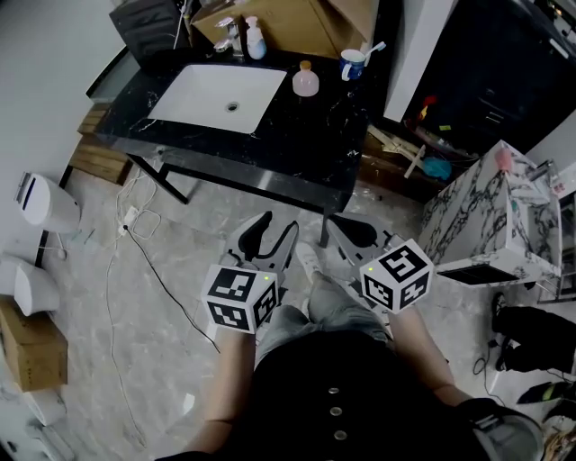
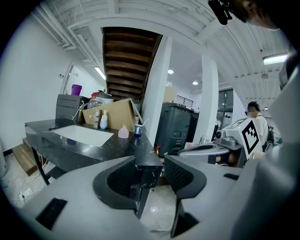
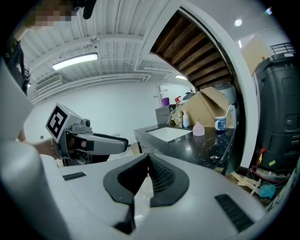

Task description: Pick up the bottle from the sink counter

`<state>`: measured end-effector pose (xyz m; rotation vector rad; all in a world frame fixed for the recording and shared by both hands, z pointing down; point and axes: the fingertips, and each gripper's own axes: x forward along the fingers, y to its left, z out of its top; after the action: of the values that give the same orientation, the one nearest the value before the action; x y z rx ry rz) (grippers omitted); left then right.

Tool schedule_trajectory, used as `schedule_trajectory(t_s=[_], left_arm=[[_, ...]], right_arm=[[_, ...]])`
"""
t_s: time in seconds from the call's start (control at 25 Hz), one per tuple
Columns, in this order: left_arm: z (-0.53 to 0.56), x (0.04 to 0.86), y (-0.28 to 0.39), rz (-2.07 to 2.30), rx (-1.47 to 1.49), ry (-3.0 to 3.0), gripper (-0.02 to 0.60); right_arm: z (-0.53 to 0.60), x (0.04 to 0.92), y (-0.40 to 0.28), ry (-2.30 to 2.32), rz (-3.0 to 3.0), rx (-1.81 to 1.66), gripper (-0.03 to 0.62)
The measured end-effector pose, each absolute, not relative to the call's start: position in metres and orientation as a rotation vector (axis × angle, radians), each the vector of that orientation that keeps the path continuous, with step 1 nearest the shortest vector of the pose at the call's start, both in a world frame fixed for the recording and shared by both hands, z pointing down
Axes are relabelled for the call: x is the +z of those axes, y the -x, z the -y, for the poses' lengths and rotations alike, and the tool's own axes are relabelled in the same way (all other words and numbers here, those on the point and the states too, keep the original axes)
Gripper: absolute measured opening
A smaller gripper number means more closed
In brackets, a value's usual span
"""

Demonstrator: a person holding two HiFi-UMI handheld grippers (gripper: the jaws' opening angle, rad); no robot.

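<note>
A squat pink bottle (image 1: 305,81) stands on the black sink counter (image 1: 297,135) to the right of the white basin (image 1: 219,94). It also shows as the pink bottle (image 2: 123,132) in the left gripper view and as the pink bottle (image 3: 198,129) in the right gripper view. A white pump bottle (image 1: 256,40) stands by the tap at the back. My left gripper (image 1: 265,241) hangs low in front of the counter, open and empty (image 2: 150,171). Beside it my right gripper (image 1: 351,236) is shut on nothing (image 3: 147,168). Both are well short of the bottles.
A white-and-blue cup (image 1: 353,63) with a toothbrush stands right of the pink bottle. A cardboard box (image 1: 297,22) sits behind the counter. A marble-patterned box (image 1: 490,216) stands on the right. Cables (image 1: 135,234) lie on the floor, with white appliances (image 1: 40,203) at the left.
</note>
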<state>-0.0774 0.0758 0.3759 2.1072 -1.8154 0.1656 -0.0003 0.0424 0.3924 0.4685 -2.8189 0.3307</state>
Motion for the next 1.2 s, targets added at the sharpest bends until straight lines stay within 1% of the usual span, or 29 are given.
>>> schedule_trajectory(t_s=[0.52, 1.2], left_arm=[[-0.037, 0.383, 0.112, 1.834, 0.194, -2.080, 0.193], [0.088, 0.373, 0.188, 1.834, 0.271, -2.115, 0.194]], right_arm=[[0.001, 0.398, 0.037, -0.432, 2.835, 0.349, 0.003], [0.120, 0.392, 0.119, -0.415, 2.863, 0.380, 0.003]])
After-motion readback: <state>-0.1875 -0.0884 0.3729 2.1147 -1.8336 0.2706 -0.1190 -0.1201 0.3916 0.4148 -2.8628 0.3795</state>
